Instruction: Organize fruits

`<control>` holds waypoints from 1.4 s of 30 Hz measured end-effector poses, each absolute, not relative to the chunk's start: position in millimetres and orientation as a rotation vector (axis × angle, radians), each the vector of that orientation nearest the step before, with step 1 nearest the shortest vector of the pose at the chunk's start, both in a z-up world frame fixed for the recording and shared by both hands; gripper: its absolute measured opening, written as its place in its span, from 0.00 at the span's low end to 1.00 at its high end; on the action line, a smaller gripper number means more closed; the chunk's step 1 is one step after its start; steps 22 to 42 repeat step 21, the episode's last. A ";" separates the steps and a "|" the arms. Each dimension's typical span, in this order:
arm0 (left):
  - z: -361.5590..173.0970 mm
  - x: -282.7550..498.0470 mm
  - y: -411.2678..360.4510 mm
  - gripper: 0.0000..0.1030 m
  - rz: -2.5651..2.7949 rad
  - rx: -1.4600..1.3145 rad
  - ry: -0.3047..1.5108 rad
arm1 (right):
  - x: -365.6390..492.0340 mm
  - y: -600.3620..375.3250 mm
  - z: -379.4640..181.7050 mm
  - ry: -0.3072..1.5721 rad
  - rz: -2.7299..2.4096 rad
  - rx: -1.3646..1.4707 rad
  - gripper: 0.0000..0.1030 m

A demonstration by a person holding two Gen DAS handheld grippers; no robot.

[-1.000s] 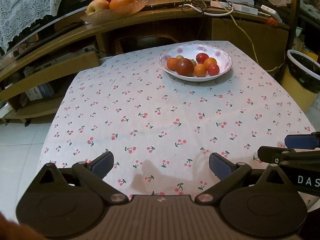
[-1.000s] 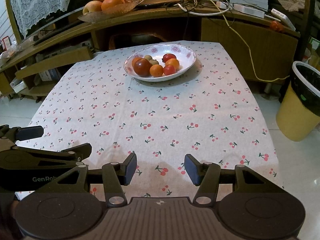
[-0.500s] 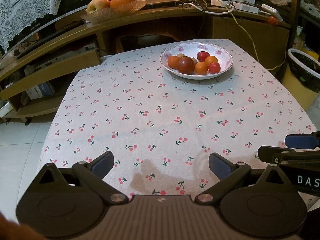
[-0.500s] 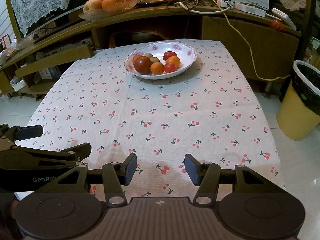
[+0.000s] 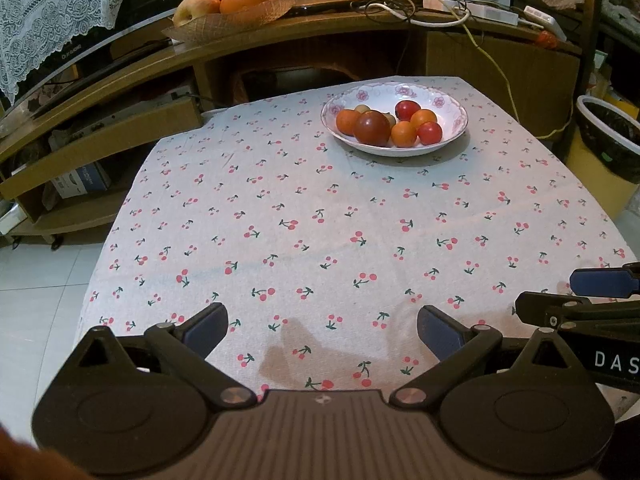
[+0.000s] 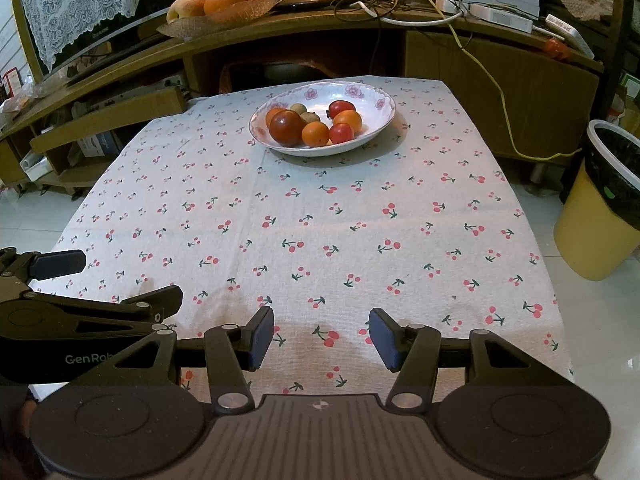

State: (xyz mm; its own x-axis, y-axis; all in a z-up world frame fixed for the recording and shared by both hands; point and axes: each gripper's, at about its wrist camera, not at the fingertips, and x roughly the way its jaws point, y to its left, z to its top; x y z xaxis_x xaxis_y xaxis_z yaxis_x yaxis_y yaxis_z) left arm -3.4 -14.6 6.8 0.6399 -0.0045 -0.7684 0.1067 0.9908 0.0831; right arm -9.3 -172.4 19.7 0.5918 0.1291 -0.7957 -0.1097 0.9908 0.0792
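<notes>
A white flowered bowl (image 5: 448,98) (image 6: 374,96) sits at the far end of the cherry-print table (image 5: 320,216) (image 6: 320,216). It holds several small fruits: a dark red tomato (image 5: 371,128) (image 6: 286,127), orange ones (image 5: 403,134) (image 6: 315,134), red ones (image 5: 429,133) (image 6: 341,133) and small brown ones. My left gripper (image 5: 322,330) is open and empty over the near table edge. My right gripper (image 6: 321,334) is open and empty beside it, also far from the bowl.
A woven tray (image 5: 228,20) (image 6: 218,16) with oranges and an apple stands on the wooden shelf behind the table, next to tangled cables (image 5: 400,8). A yellow bin (image 6: 600,208) with a black liner stands on the floor at the right.
Both grippers have drifted slightly back or up from the bowl; the bowl appears a little farther up in the views. Both jaws stay open.
</notes>
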 end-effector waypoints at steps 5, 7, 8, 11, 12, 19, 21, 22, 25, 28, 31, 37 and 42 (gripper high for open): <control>6.7 -3.4 -14.8 1.00 -0.064 0.125 0.874 | -9.2 -172.3 19.6 0.927 0.139 0.023 0.54; 6.3 -3.5 -14.4 1.00 -0.063 0.125 0.875 | -9.1 -172.3 19.4 0.927 0.139 0.022 0.54; 6.6 -3.3 -14.9 1.00 -0.064 0.125 0.875 | -8.9 -172.5 19.5 0.927 0.139 0.023 0.54; 6.9 -3.0 -15.0 1.00 -0.063 0.126 0.874 | -9.1 -171.9 19.0 0.927 0.139 0.023 0.54; 5.9 -3.3 -14.5 1.00 -0.062 0.126 0.874 | -8.7 -172.2 19.3 0.927 0.139 0.023 0.54; 4.7 -3.5 -14.5 1.00 -0.058 0.129 0.872 | -8.7 -171.7 18.9 0.928 0.138 0.023 0.54; 4.0 -3.2 -14.3 1.00 -0.056 0.126 0.875 | -8.2 -171.8 19.2 0.927 0.138 0.023 0.54; 4.0 -3.2 -14.3 1.00 -0.056 0.126 0.875 | -8.2 -171.8 19.2 0.927 0.138 0.023 0.54; 4.0 -3.2 -14.3 1.00 -0.056 0.126 0.875 | -8.2 -171.8 19.2 0.927 0.138 0.023 0.54; 4.0 -3.2 -14.3 1.00 -0.056 0.126 0.875 | -8.2 -171.8 19.2 0.927 0.138 0.023 0.54; 4.0 -3.2 -14.3 1.00 -0.056 0.126 0.875 | -8.2 -171.8 19.2 0.927 0.138 0.023 0.54; 4.0 -3.2 -14.3 1.00 -0.056 0.126 0.875 | -8.2 -171.8 19.2 0.927 0.138 0.023 0.54; 4.0 -3.2 -14.3 1.00 -0.056 0.126 0.875 | -8.2 -171.8 19.2 0.927 0.138 0.023 0.54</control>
